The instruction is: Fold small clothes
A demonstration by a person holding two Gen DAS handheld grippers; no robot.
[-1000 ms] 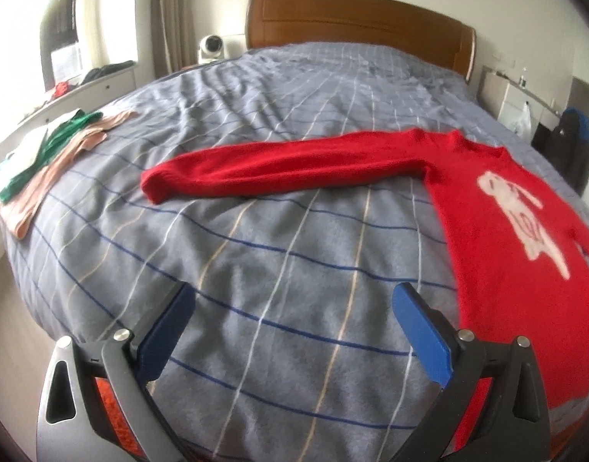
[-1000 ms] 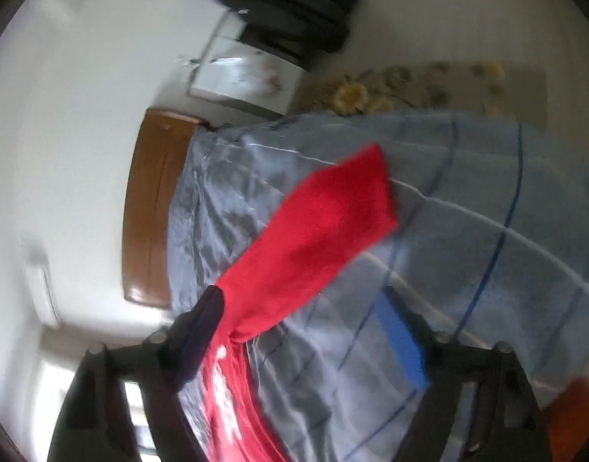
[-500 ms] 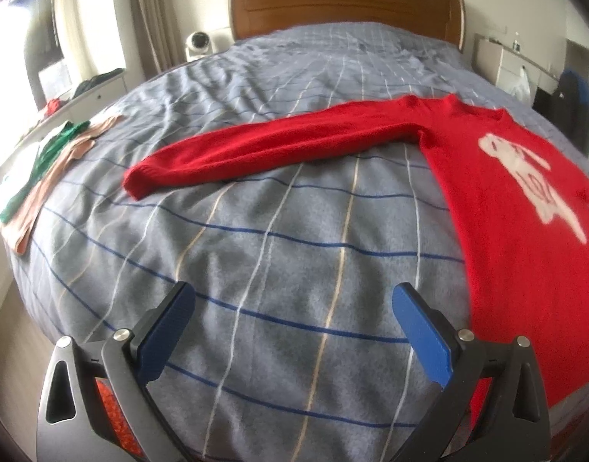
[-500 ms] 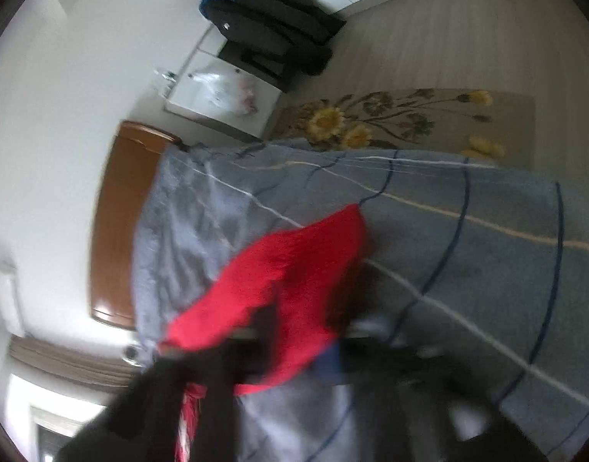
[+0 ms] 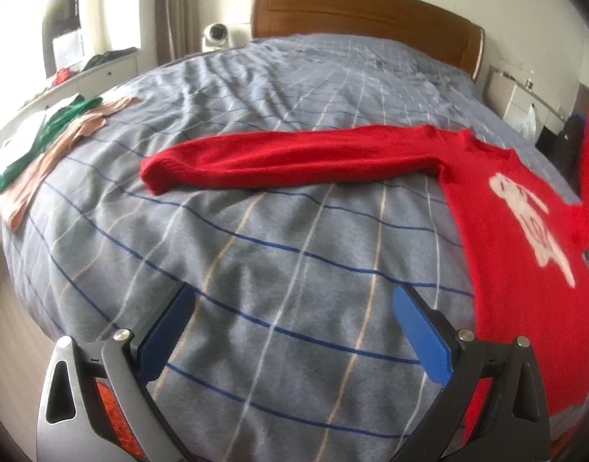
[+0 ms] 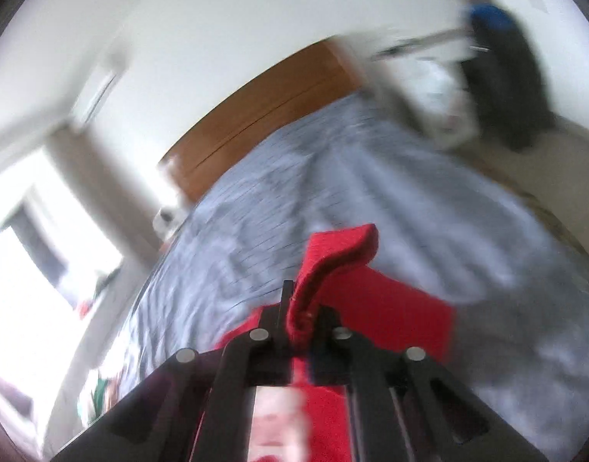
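Two grippers are in use over a bed (image 5: 256, 254) covered in a grey checked cover. Left gripper (image 5: 294, 331): jaws wide apart, blue pads showing, nothing between them; it hangs above bare cover near the foot of the bed, clear of the garment. Red sweater (image 5: 525, 254): lies face up on the right part of the bed in the left wrist view, a white motif on its chest. One sleeve (image 5: 286, 158) is stretched flat across the cover toward the left, its cuff well apart from a small pile of clothes (image 5: 44, 142), green on peach, at the left edge of the bed. Right gripper (image 6: 300, 308): jaws together, clamped on a bunched fold of the other sleeve (image 6: 340, 254); the cuff end curls up and over past the fingertips, and more red fabric spreads below and to the right of the gripper. In the left wrist view that raised sleeve shows as a red strip standing up at the far right edge. Right wrist view is heavily blurred and tilted. A wooden headboard (image 5: 363, 15) closes the far end of the bed, with a small white camera (image 5: 216, 34) on the stand to its left
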